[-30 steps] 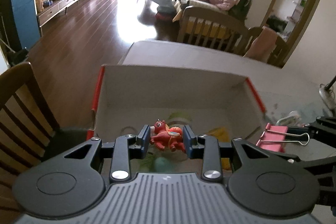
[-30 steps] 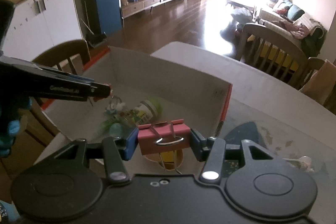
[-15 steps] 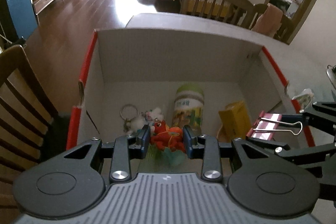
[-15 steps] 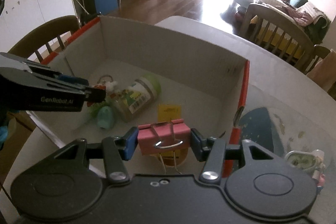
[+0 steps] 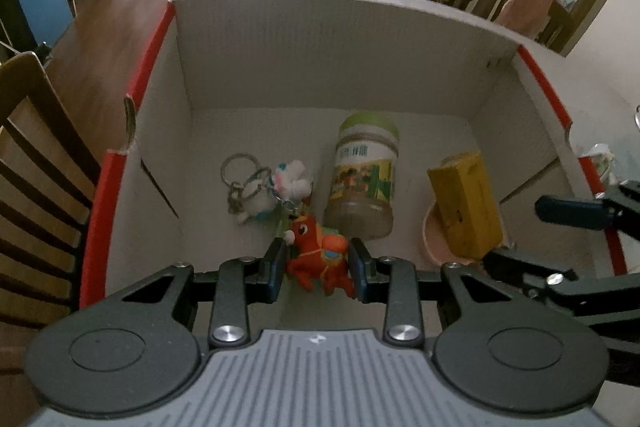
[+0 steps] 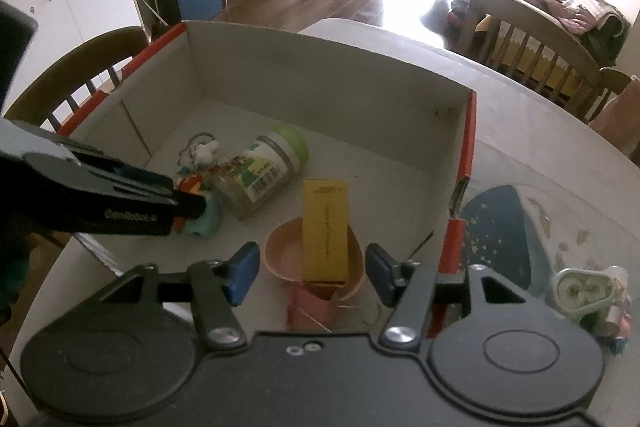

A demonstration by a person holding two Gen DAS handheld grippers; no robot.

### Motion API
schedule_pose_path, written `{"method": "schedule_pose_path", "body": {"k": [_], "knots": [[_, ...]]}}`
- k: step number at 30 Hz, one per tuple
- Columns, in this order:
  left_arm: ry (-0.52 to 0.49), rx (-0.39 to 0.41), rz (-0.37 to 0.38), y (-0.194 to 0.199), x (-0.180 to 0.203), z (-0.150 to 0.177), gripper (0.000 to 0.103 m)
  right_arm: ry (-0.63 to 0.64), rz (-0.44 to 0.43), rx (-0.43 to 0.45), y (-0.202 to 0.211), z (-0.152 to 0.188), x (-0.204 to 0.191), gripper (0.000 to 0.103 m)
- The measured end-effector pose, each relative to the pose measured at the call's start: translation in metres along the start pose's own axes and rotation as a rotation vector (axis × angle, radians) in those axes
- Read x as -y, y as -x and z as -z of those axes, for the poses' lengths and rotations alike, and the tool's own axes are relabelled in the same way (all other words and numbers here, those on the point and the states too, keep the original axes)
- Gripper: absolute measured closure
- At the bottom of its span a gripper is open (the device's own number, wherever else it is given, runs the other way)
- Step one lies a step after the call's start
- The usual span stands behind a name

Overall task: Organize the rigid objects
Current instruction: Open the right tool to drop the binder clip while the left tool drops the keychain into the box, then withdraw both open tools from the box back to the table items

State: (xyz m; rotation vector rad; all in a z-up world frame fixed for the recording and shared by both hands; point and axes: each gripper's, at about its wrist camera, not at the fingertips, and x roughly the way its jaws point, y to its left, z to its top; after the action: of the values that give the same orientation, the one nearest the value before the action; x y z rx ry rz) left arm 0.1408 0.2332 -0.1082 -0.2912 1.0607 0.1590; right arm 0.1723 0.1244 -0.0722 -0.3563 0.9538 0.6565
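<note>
The cardboard box (image 5: 280,67) holds a lying jar (image 5: 366,179), a yellow carton (image 6: 325,231) leaning in a pink bowl (image 6: 280,259), and a pink binder clip (image 6: 308,309). The left gripper (image 5: 318,267) clamps a red toy horse (image 5: 318,261) low inside the box; the right gripper (image 6: 310,267) is wide and holds nothing

— What have you got in the cardboard box (image 5: 280,67)?

— You have one jar (image 5: 366,179), one yellow carton (image 5: 464,203), one pink bowl (image 6: 280,255), one white plush keychain (image 5: 280,187), one red horse toy (image 5: 320,259), one teal toy (image 6: 204,221) and one pink binder clip (image 6: 310,309).

— Outside it?

— One small trinket (image 6: 584,293).
</note>
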Motion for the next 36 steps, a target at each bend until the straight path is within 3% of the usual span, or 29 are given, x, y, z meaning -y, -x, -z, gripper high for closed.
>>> {"method": "schedule_pose_path", "body": {"k": [8, 18, 29, 36], "knots": [[-0.021, 0.002, -0.005, 0.007, 0.004, 0.004, 0.068, -0.017, -0.021, 0.033, 0.016, 0.004, -0.001, 0.041], [-0.048, 0.043, -0.003, 0.026, 0.015, 0.006, 0.04, -0.035, -0.03, 0.076, 0.039, 0.007, -0.001, 0.039], [-0.065, 0.1, -0.022, 0.056, 0.023, 0.011, 0.039, -0.062, -0.039, 0.135, 0.068, 0.016, 0.003, 0.033], [-0.079, 0.147, -0.009, 0.084, 0.033, 0.013, 0.039, -0.072, -0.052, 0.195, 0.097, 0.024, 0.008, 0.022]]}}
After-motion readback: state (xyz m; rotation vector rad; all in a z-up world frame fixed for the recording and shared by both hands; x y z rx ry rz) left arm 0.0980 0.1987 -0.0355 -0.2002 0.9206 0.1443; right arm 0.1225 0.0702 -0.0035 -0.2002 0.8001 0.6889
